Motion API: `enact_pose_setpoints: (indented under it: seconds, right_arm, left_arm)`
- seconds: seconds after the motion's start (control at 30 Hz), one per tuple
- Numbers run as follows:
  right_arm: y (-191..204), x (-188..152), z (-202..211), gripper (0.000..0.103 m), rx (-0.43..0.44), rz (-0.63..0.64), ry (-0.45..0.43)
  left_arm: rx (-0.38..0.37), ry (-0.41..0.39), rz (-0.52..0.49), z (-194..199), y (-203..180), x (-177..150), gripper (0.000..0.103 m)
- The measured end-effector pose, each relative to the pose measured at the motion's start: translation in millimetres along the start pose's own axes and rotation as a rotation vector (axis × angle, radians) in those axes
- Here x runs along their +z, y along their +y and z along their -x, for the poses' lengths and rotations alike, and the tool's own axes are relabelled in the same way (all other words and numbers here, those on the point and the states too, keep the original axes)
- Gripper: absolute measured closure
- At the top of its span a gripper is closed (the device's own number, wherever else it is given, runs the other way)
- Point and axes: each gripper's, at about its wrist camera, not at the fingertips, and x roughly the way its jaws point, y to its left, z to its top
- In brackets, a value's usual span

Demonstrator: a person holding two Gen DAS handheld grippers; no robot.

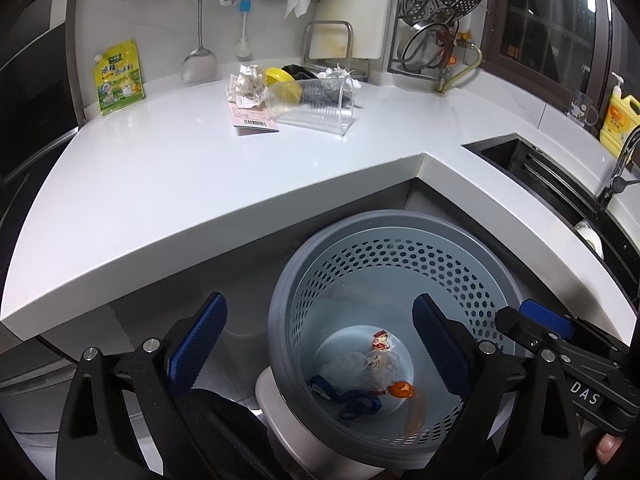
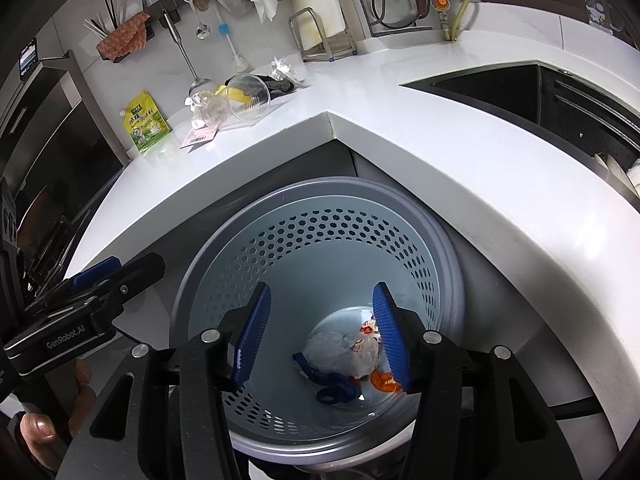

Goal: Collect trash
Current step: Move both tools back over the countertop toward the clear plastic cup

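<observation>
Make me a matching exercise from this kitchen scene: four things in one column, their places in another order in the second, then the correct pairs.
1. clear plastic cup
2. blue strap
3. yellow-green pouch
4. yellow soap bottle

A. at the bottom of the bin
B. beside the sink
C. lying on its side on the counter
D. standing against the wall, far left of the counter

Pairs: 1-C, 2-A, 3-D, 4-B

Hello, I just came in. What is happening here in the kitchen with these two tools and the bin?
A person is collecting trash with two handheld grippers. Both the left gripper and the right gripper hang open and empty over the grey perforated plastic bin, where crumpled clear plastic wrap, a blue strap and orange scraps already lie. On the white countertop, a tipped clear plastic cup and crumpled paper remain.
</observation>
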Motion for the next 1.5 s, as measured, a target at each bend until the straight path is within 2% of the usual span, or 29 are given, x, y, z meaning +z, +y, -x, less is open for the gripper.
enact_pose_setpoints:
  seconds: [0.57,1.07,1.13,1.5]
  right_arm:
    - [3,7,9,0.042,-0.006,0.008,-0.036]
    - [15,17,0,0.037,-0.009,0.040,-0.047]
    - [17,19,-2,0.033,-0.013,0.044,-0.047]
    - [27,35,-11,0.033,-0.014,0.064,-0.058]
  left_arm:
    - [0.016,-0.061,0.011,19,7,11,0.007]
    - [0.034,-0.064,0.032,19,20,18,0.007]
    - [0.035,-0.067,0.030,19,22,20,0.007]
    - [0.041,-0.087,0.045,16,32,34,0.007]
